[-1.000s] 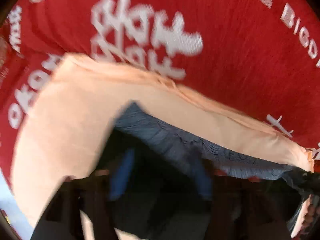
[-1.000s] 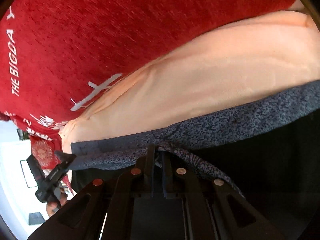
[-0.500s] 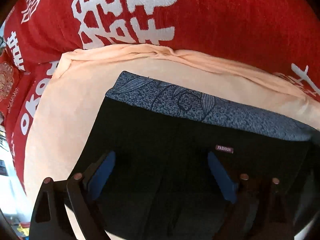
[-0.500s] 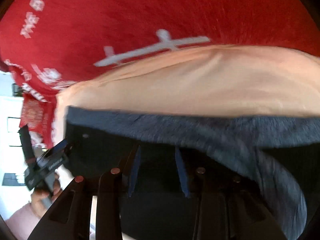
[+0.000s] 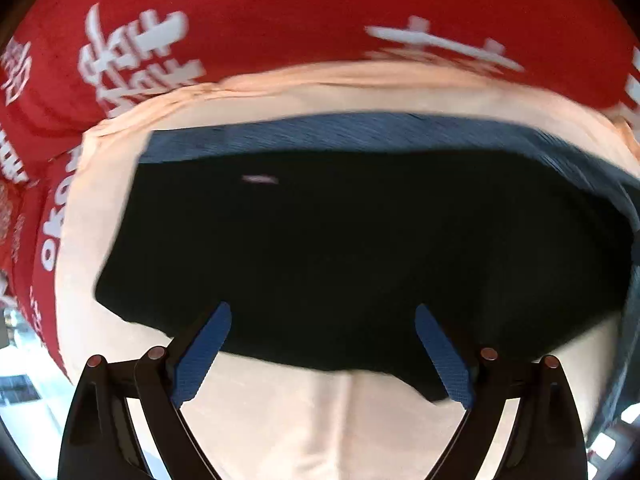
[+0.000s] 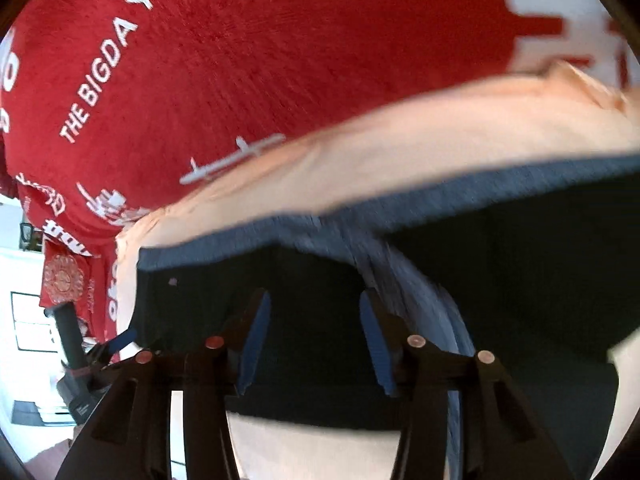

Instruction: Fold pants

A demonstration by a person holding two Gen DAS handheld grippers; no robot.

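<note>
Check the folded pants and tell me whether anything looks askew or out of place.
The black pants lie folded on the peach cloth, but the patterned blue waistband is uneven: in the right wrist view one strip of it trails down across the black fabric instead of lying along the top edge. Nothing looks spilled or damaged.

Right tongs [image 6: 314,344] just opening, empty, above black pants [image 6: 500,280].

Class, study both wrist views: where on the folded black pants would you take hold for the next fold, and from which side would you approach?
Judging from the pose, pinch the near free edge of the black pants, approaching from above. It lies flat on the peach cloth with nothing on it, while the far edge is the thick blue waistband.
</note>
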